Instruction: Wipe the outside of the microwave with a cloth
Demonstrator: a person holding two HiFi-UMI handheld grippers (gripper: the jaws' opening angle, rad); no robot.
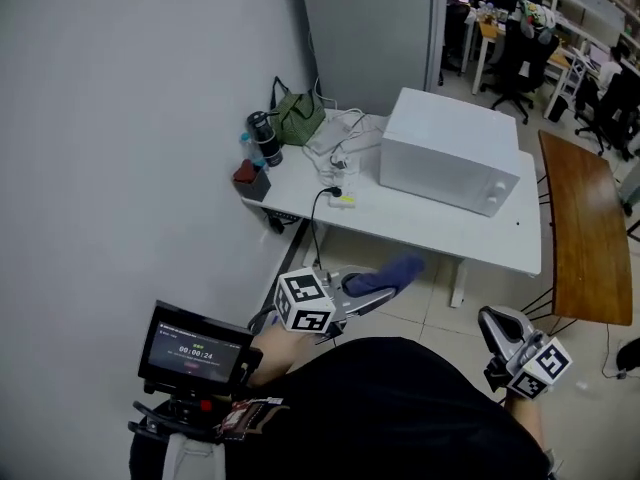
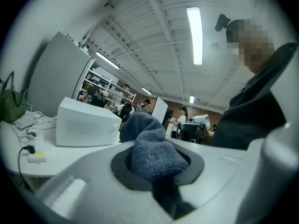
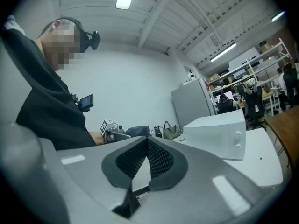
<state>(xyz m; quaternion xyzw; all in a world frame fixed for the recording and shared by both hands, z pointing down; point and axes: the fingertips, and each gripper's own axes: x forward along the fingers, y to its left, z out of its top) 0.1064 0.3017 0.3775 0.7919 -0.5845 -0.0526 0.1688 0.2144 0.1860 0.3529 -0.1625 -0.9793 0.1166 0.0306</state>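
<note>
Grips cloth (image 1: 392, 271) in left hand-held gripper (image 1: 352, 293); holds right hand-held gripper (image 1: 497, 324) closed, empty. Stands well apart from microwave (image 1: 450, 148) on bench (image 1: 420, 226).

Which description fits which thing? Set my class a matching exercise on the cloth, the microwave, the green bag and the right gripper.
Things:
1. cloth
2. microwave
3. green bag
4. right gripper

Descriptions:
A. shut, nothing between its jaws
B. white, standing on the desk
C. clamped in the left gripper
D. beside the wall, at the desk's corner

Pairs: 1-C, 2-B, 3-D, 4-A
</note>
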